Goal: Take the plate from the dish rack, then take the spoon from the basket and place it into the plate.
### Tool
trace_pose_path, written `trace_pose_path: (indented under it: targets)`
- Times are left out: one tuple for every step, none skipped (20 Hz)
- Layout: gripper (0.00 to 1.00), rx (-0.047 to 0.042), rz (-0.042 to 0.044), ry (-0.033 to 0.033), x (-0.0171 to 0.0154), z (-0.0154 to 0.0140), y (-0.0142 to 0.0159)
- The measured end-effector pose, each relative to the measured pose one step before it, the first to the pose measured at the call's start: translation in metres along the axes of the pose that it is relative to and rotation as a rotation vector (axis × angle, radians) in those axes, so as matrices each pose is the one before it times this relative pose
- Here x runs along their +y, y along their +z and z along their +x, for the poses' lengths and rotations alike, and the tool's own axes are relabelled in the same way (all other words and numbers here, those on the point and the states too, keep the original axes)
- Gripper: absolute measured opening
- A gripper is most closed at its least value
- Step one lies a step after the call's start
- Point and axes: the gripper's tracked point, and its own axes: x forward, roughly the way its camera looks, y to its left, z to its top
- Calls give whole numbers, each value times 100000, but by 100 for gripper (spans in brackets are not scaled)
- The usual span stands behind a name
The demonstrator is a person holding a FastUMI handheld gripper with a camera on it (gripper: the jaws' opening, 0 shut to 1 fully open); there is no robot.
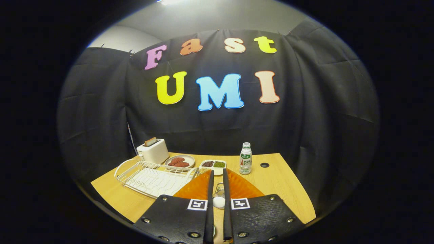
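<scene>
Fingers point(210, 183) grip the spoon point(218, 202) beside the dish rack point(135, 169).

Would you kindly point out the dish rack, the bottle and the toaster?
dish rack point(152, 179), gripper view, on its wire floor.
bottle point(245, 162), gripper view, on its label.
toaster point(154, 152), gripper view, on its front face.

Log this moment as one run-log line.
gripper: shut on orange plate | dish rack: beyond, empty | spoon: not yet placed

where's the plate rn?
Gripper view: the orange plate sits clamped between the fingers of the gripper, just right of the white dish rack, with the bottle beyond it.
</scene>
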Motion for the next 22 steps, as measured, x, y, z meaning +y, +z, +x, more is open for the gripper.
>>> trace_pose_path:
  targets:
    - [11,1758,177,1036,382,-295,-743]
    - [11,1425,-220,1436,539,-253,-571]
    - [11,1569,-96,1327,543,-124,-643]
    - [11,1799,374,1942,767,-24,-794]
    - [11,1748,836,2597,987,53,-668]
    - [11,2207,910,2851,1012,140,-964]
    - [11,2744,228,1949,855,331,-1019]
    - [11,2075,-242,1460,535,400,-776]
    - [11,1735,-165,1940,809,447,-577]
    - [11,1650,-343,2135,852,414,-563]
    - [11,1897,-845,1787,710,482,-609]
    - [11,1609,-1241,1811,617,582,-575]
    - [11,1657,-1047,1379,484,615,-497]
    - [11,1784,-337,1388,424,543,-578]
    - [11,1451,230,656,387,683,-451]
    - [11,1375,499,221,183,515,-506]
    - [11,1011,277,711,311,541,-303]
    - [11,927,-226,330,259,435,-320]
    - [11,721,-314,597,226,449,-188]
    - [11,919,-164,533,230,612,-313]
    - [11,1056,-196,675,220,516,-224]
    - [11,587,-405,610,263,347,-112]
